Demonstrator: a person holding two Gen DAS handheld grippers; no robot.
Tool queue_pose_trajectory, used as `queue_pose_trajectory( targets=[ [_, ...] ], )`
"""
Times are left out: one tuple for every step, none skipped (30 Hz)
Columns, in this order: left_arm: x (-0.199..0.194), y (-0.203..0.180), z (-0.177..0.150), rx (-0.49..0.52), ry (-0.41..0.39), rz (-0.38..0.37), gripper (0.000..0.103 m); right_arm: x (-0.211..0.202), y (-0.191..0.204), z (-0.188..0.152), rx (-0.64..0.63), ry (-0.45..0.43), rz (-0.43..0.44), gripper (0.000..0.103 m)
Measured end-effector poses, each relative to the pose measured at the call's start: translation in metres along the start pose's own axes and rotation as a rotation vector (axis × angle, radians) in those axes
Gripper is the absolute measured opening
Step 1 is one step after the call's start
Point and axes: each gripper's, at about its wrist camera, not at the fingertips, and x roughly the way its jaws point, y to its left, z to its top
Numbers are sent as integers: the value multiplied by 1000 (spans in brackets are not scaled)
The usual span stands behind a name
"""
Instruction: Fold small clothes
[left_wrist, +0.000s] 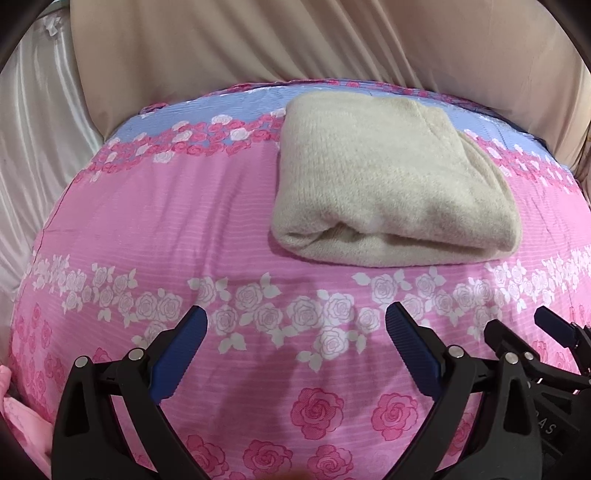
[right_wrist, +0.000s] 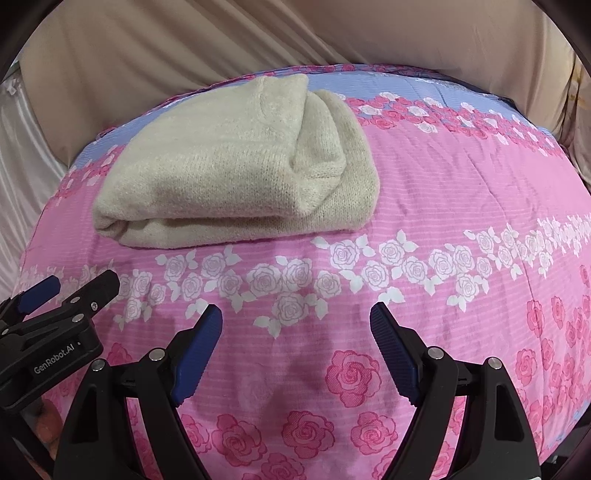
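Note:
A cream knitted garment (left_wrist: 388, 177) lies folded into a thick rectangle on the pink rose-print sheet (left_wrist: 184, 229), towards the far side. It also shows in the right wrist view (right_wrist: 236, 166), at the upper left. My left gripper (left_wrist: 295, 321) is open and empty, hovering above the sheet short of the garment's near edge. My right gripper (right_wrist: 295, 317) is open and empty too, level with the left one and to the right of the garment. Each gripper appears at the edge of the other's view, the right gripper (left_wrist: 546, 328) and the left gripper (right_wrist: 77, 288).
Beige draped cloth (left_wrist: 295, 40) hangs behind the far edge of the sheet. A white satin curtain (left_wrist: 33, 147) hangs at the left. A pink cloth (left_wrist: 22, 424) lies at the lower left edge of the left wrist view.

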Motion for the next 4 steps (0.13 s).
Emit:
queue_pose_trajectory(
  targets=[
    [-1, 0, 0, 2, -4, 6, 95, 0, 1, -1, -2, 1, 0, 80],
    [-1, -1, -1, 7, -5, 10, 95, 1, 2, -1, -3, 2, 2, 80],
    [0, -1, -1, 12, -3, 10, 95, 1, 2, -2, -3, 3, 1, 80],
    [-1, -2, -3, 14, -1, 9, 95, 1, 3, -2, -5, 4, 0, 80]
  ],
)
